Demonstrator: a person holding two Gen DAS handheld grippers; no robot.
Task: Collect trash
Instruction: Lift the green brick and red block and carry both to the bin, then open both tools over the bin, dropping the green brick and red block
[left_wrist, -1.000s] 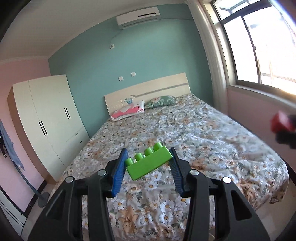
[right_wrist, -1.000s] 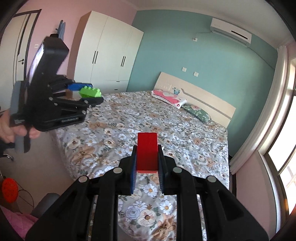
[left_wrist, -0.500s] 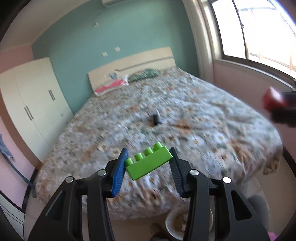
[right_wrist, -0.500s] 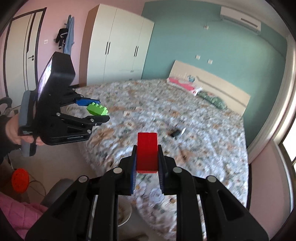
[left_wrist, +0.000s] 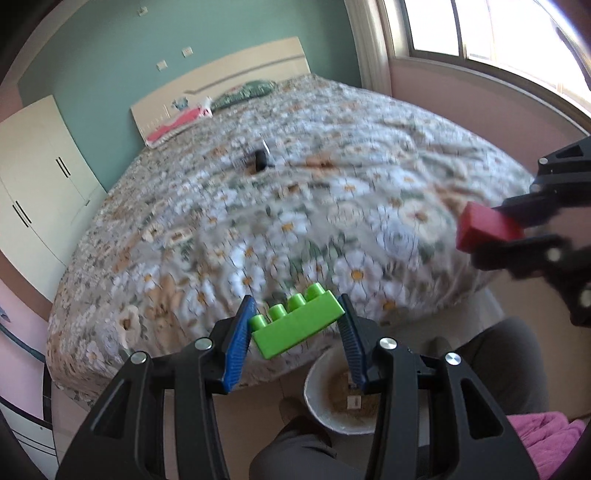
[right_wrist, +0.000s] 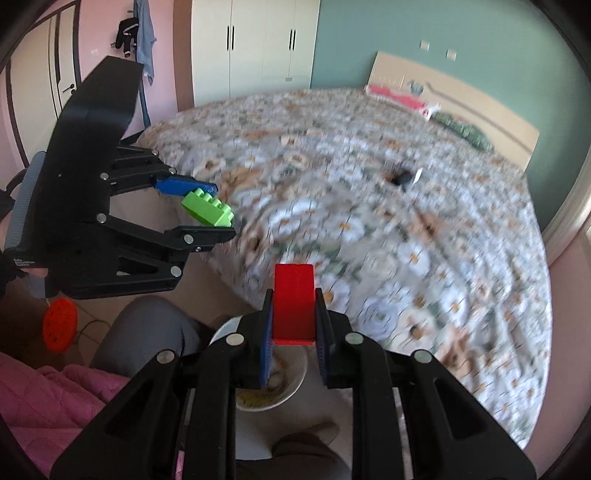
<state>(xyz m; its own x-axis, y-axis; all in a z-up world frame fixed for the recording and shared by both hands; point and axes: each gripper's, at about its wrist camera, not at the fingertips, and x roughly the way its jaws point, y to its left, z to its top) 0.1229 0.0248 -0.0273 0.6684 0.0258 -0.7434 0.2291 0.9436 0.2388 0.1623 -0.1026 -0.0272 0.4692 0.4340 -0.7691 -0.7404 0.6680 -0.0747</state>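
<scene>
Grip status: the left gripper (left_wrist: 295, 326) is clamped across the ends of a green studded brick (left_wrist: 297, 325), and the right gripper (right_wrist: 294, 325) is clamped on the side faces of a red block (right_wrist: 293, 304). Both pieces appear rigid, light and smooth-sided, so flat opposing faces are judged the correct hold. A bowl (left_wrist: 314, 398) sits on the floor at 6 o'clock below both loads; a small black item (left_wrist: 259, 161) lies on the bed at 12 o'clock.

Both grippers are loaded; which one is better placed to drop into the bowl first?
Right, probably: the right gripper holds the red block directly over the bowl; the left gripper's green brick sits beside it.
</scene>
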